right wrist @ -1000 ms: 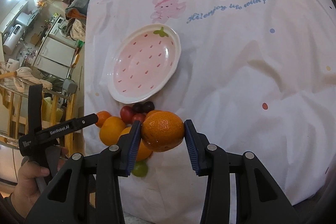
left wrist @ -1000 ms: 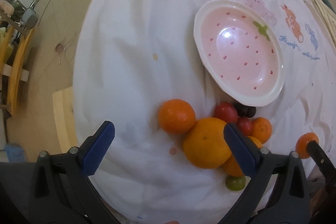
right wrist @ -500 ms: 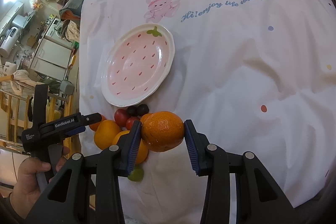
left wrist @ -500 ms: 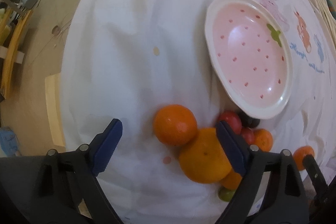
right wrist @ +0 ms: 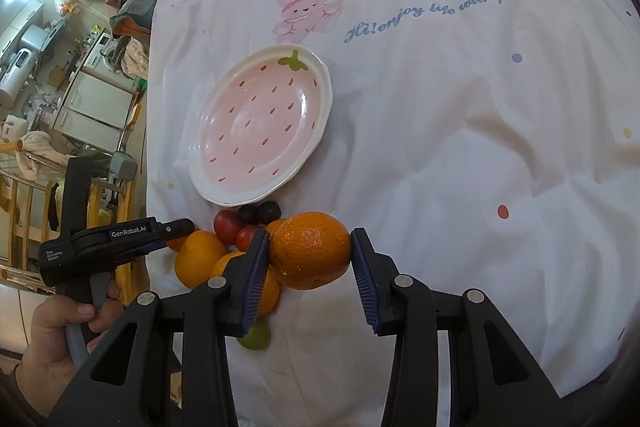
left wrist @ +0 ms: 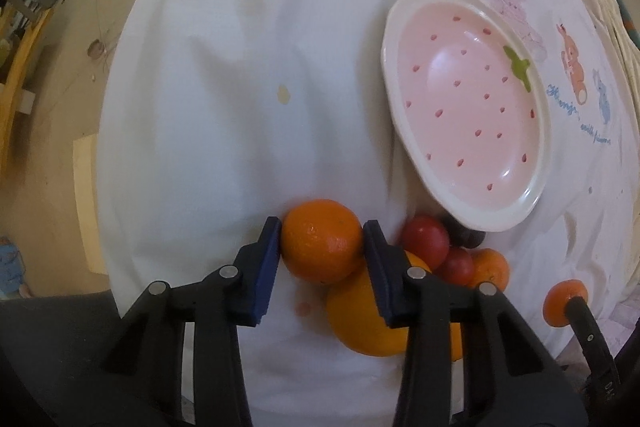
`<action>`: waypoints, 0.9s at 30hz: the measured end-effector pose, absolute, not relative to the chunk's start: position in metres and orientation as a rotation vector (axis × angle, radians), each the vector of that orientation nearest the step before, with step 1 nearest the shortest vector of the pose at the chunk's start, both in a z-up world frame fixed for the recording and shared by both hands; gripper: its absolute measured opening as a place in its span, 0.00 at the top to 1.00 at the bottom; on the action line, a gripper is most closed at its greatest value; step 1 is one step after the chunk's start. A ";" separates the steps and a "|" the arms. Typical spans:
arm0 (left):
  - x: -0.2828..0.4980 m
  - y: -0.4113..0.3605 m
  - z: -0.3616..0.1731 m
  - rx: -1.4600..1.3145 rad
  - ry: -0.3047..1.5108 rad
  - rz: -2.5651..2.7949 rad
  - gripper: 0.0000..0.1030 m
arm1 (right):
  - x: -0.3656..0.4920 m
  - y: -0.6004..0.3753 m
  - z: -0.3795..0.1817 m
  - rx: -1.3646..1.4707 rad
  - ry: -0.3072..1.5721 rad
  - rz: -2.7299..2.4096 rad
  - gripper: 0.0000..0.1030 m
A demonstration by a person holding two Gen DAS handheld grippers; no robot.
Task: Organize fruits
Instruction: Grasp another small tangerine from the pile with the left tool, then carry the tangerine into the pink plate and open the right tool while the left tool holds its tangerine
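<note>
My left gripper [left wrist: 322, 241] is shut on a small orange [left wrist: 322, 241] at the left of the fruit pile on the white cloth. My right gripper [right wrist: 310, 255] is shut on another orange [right wrist: 310, 255] and holds it above the pile; that orange shows at the right edge of the left wrist view [left wrist: 560, 301]. The pile holds a large orange [left wrist: 362, 315], red tomatoes [left wrist: 426, 239], dark grapes [right wrist: 258, 213] and a green fruit [right wrist: 256, 339]. An empty pink strawberry-pattern plate [left wrist: 466, 107] sits just beyond the pile; it also shows in the right wrist view [right wrist: 262, 125].
The white tablecloth [right wrist: 460, 127] has cartoon bears and blue lettering at the far side. The table edge drops to the floor [left wrist: 60, 67] on the left. Kitchen furniture [right wrist: 80, 99] and a wooden rack [right wrist: 24, 219] stand beyond the table.
My left gripper has moved forward and closed on the small orange at the pile's left. My right gripper still holds its orange, nearly unmoved.
</note>
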State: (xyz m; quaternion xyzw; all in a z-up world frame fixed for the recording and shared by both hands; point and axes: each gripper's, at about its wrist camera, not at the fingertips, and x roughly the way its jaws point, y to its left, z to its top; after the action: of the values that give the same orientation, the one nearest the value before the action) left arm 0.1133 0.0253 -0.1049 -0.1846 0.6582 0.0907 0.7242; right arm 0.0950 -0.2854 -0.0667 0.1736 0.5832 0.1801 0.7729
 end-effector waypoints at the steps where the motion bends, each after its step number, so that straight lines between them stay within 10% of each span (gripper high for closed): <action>1: 0.113 0.025 -0.103 -0.403 1.448 0.198 0.64 | 0.095 -0.285 -0.066 0.376 1.262 0.391 0.58; 27: 0.103 -0.004 -0.010 -0.208 1.261 0.086 0.65 | 0.096 -0.285 -0.024 0.363 1.109 0.439 0.58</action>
State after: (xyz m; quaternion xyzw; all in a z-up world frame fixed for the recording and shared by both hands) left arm 0.1027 -0.0042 -0.0099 -0.0971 0.5881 0.0400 0.8019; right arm 0.0964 -0.2850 -0.0243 0.1701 0.5194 0.2056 0.8118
